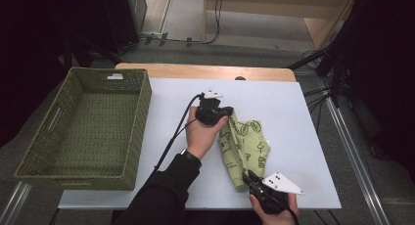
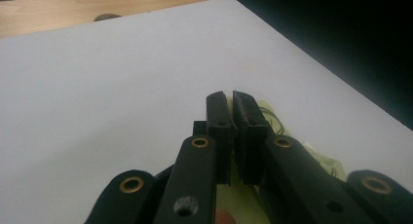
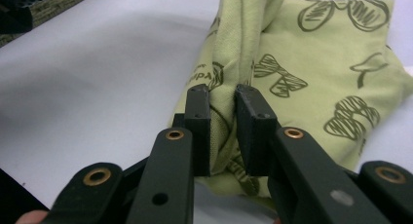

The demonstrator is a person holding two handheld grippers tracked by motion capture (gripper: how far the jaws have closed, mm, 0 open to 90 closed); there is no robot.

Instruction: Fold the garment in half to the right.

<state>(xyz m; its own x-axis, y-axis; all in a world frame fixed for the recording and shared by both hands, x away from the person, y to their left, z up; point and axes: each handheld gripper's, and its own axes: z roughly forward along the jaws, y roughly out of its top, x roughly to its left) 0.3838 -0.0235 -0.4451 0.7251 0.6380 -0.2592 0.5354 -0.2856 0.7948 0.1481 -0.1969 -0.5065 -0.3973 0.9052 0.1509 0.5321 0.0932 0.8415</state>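
Observation:
A light green cloth (image 1: 250, 142) printed with dark bows lies on the white table top (image 1: 279, 102), pulled into a raised fold between my two grippers. My left gripper (image 1: 229, 113) is at the cloth's far end, its jaws almost together on a thin edge of the fabric. In the left gripper view the gripper (image 2: 229, 95) points across the bare table, with cloth (image 2: 321, 158) showing beside and under the jaws. My right gripper (image 1: 248, 178) is at the near end. In the right gripper view the gripper (image 3: 223, 112) is shut on a bunched fold of the cloth (image 3: 316, 63).
A green woven basket (image 1: 139, 122) stands empty on the left of the table, its corner also in the right gripper view (image 3: 48, 5). A wooden strip (image 1: 195, 71) runs along the far edge. Stands and cables (image 1: 318, 95) crowd the right side.

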